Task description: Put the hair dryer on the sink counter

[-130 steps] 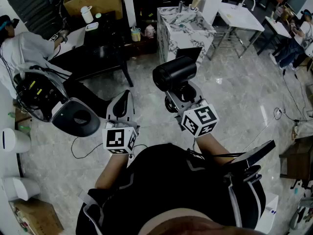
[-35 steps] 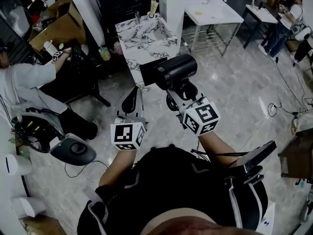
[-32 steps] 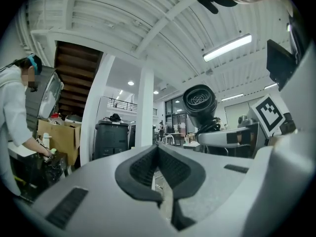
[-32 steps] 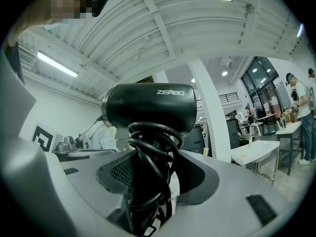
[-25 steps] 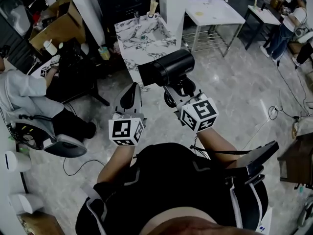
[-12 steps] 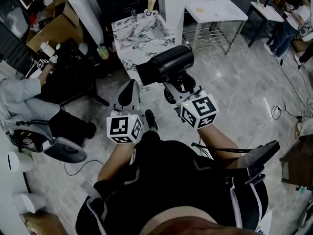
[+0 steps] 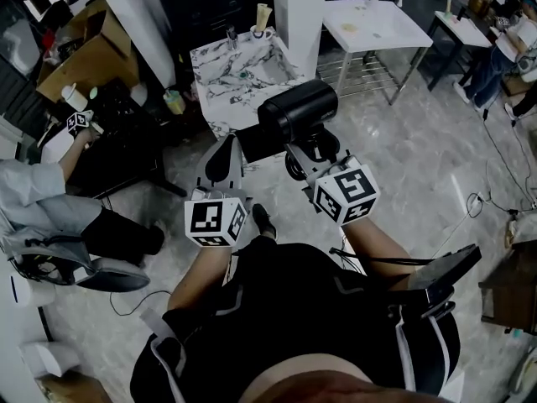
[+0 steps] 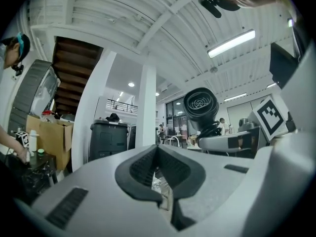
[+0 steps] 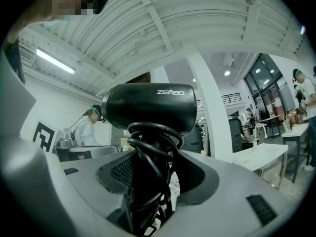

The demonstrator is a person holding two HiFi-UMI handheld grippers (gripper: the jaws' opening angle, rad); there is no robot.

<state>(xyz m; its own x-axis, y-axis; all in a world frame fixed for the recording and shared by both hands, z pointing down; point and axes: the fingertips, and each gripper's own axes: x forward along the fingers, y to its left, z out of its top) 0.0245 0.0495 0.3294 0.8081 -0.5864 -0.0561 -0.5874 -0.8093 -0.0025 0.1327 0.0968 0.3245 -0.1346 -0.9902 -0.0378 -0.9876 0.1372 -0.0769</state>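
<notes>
Right gripper view: fingers [image 9: 114, 176] clamp dryer [image 9: 148, 107].

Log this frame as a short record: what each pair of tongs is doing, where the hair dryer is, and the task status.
left tongs: shut, nothing between them
right tongs: shut on the cord-wrapped handle of the hair dryer
hair dryer: black, held in the air, barrel above the tongs
sink counter: marbled top, ahead of the person, dryer not on it
bystander: seated person at the left
task status: not yet done
</notes>
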